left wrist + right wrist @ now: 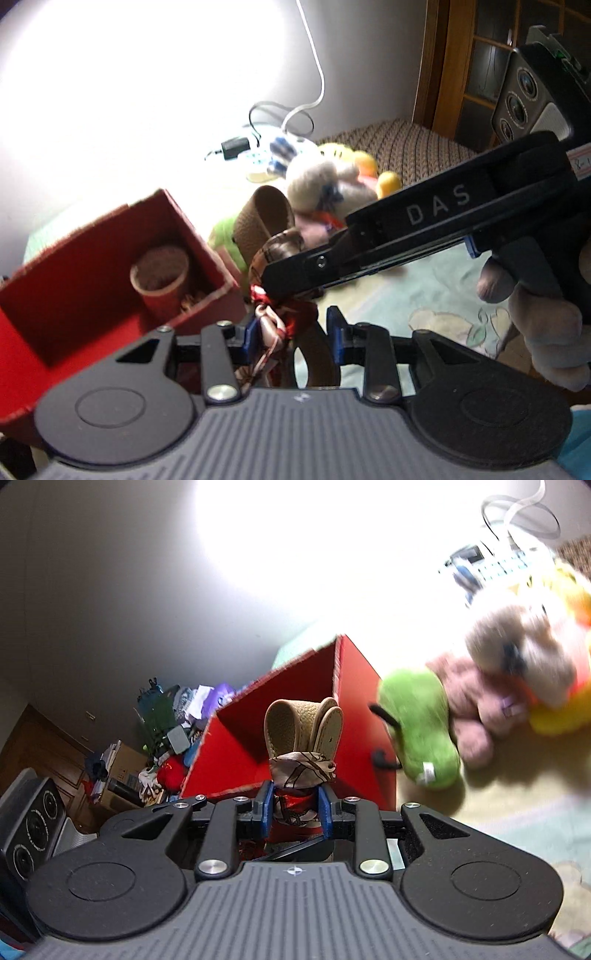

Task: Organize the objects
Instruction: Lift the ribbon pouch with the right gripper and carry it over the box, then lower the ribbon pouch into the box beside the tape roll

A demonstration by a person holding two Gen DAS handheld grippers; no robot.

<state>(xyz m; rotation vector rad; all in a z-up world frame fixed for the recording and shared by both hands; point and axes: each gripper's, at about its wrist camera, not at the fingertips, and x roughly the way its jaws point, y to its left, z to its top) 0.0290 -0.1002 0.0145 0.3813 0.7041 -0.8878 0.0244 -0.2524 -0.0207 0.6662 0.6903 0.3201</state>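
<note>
Both tongs carry one item: a tan leather strap (303, 725) bundled with a patterned scarf (301, 770), lifted off the bed (424, 295). Target, by my read, is the red box (92, 266), at 10 o'clock in the left view, dead ahead at 12 in the right view.

Left tongs (291, 328): scarf tail and strap sit between the blue pads (249, 334), closer to the left pad. Gap on the right side, so firm clamp not confirmed; can't tell. Right tongs (295, 805): clenched on the red part of the scarf, pads pressing both sides, strap loop sticking up at 12.

To do it well: move both hands together so the bundle isn't stretched, clear the near rim, lower into the free corner beside the cardboard tube (159, 278) already inside, then release.

Materials: box is rigid card with a rough cut edge and matte walls. Strap is pebbled leather, folded in loops, springy. Scarf is thin, silky and slippery, so it may slide out. Plush toys (480, 686) at 2 o'clock are soft and fuzzy; keep the swing clear of them.
</note>
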